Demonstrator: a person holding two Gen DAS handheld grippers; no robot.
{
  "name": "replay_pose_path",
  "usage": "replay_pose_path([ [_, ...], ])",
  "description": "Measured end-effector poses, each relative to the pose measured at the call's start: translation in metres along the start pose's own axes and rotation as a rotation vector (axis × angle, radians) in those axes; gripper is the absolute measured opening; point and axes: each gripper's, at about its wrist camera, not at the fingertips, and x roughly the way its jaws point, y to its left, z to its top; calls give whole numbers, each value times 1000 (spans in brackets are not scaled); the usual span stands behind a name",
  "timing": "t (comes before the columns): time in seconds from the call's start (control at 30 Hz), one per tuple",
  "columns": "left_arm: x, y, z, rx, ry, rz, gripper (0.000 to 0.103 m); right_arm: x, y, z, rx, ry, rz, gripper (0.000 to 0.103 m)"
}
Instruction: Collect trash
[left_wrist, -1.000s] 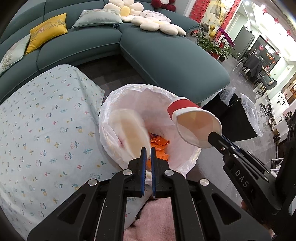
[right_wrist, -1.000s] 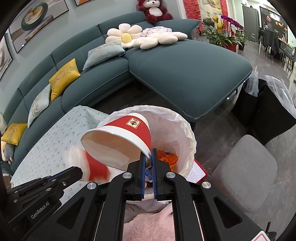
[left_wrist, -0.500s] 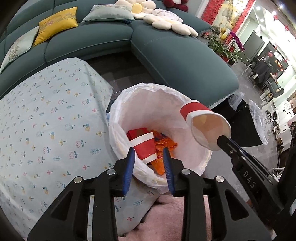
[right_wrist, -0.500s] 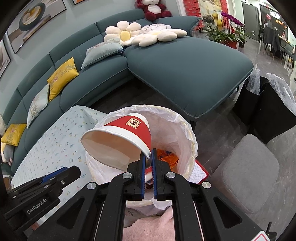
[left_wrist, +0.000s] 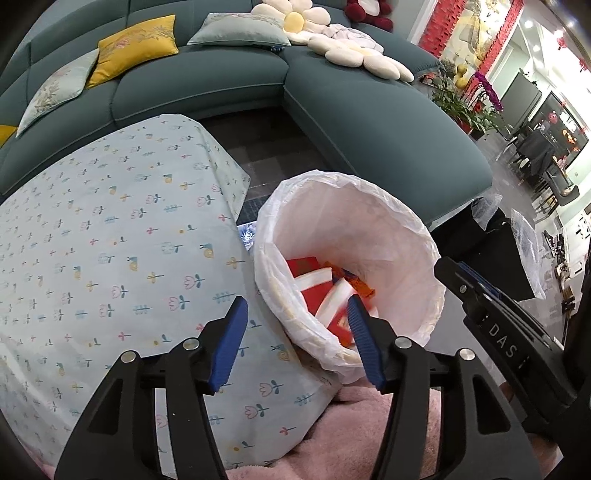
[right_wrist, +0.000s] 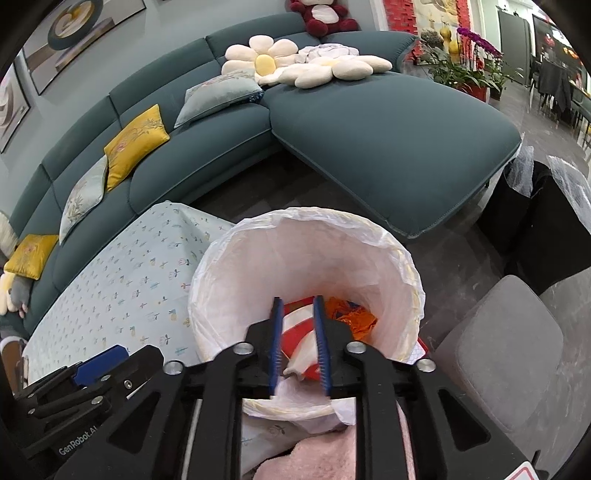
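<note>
Now both red-and-white paper cups (left_wrist: 317, 291) lie inside the lined trash bin (left_wrist: 388, 236), which stands just off the corner of the bench (left_wrist: 110, 240) with its flowered cloth, on top of orange wrappers (right_wrist: 351, 317). The left gripper (left_wrist: 295, 336) has just been opening and stands fairly wide with nothing between its jaws; the right gripper (right_wrist: 298, 343), above the bin mouth, has also just been opening, to a narrow gap, and grips nothing. The visible stretch of bench bears no trash, so this drop looks finished. The bench's near and left parts are cut off, and one cup is motion-blurred.
</note>
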Motion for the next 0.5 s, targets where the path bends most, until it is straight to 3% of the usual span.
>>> replay_pose_path([
  [0.5, -15, 6, -9, 5, -33, 53, 65, -17, 12, -3, -69, -18, -8, 51],
])
